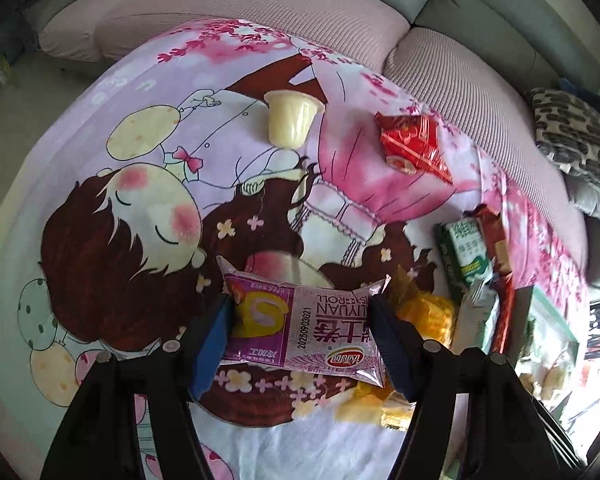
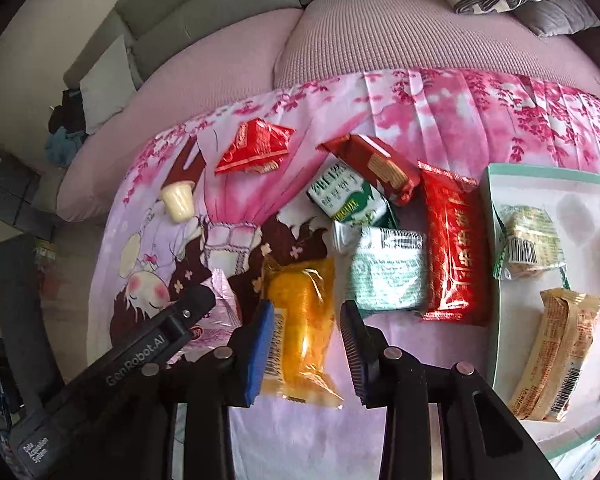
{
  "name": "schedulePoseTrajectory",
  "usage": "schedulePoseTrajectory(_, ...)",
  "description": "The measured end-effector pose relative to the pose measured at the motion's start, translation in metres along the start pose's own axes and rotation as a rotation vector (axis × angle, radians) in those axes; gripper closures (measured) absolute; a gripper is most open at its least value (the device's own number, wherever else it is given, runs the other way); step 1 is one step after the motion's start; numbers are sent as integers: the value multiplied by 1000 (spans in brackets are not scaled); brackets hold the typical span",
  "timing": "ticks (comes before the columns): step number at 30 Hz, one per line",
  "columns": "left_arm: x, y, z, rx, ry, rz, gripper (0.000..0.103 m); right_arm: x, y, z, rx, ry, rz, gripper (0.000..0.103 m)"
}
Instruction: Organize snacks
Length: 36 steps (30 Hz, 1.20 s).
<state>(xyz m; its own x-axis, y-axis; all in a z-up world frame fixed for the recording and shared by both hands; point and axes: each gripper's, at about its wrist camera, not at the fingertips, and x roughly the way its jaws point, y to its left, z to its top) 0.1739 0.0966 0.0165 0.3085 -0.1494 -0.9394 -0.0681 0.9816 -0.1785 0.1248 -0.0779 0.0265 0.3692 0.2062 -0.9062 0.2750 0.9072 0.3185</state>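
1. Left wrist view: your left hand-held gripper (image 1: pixel 302 322) clamps the purple roll packet (image 1: pixel 300 320) at 6 o'clock; the jelly cup (image 1: pixel 291 120) lies at 12.
2. Right wrist view: your right hand-held gripper (image 2: pixel 306 344) grips the yellow cake packet (image 2: pixel 302 328) at 6 o'clock; the tray (image 2: pixel 496 208) sits at 3.

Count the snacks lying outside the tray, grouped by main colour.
Red packets: 3
Green-white packets: 2
Orange packet: 1
Purple packet: 1
Pale yellow jelly cup: 1
Total: 8
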Motion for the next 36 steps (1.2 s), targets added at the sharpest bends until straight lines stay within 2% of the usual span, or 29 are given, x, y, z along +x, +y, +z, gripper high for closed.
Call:
schedulePoseTrajectory(3,0,3,-1,4,-3,-12,33,5,-1,-2,-4,24,11,66)
schedulePoseTrajectory(7,0,12,0,4,-11,25,33,7,5,-6,-21,36,27,66)
schedulePoseTrajectory(11,6,21,0,-12,3,27,33,17,13,-6,-46,62,15,65)
schedulePoseTrajectory(19,8,36,3,-37,8,14,33,44,24,-9,-79,100,-67,59)
schedulePoseTrajectory(25,9,36,5,-39,11,11,33,64,30,-9,-97,115,-122,51)
schedulePoseTrajectory(33,10,38,5,-47,14,2,33,80,48,-15,-122,104,-186,51)
schedulePoseTrajectory(36,11,37,5,-46,13,5,33,79,50,-19,-120,85,-193,57)
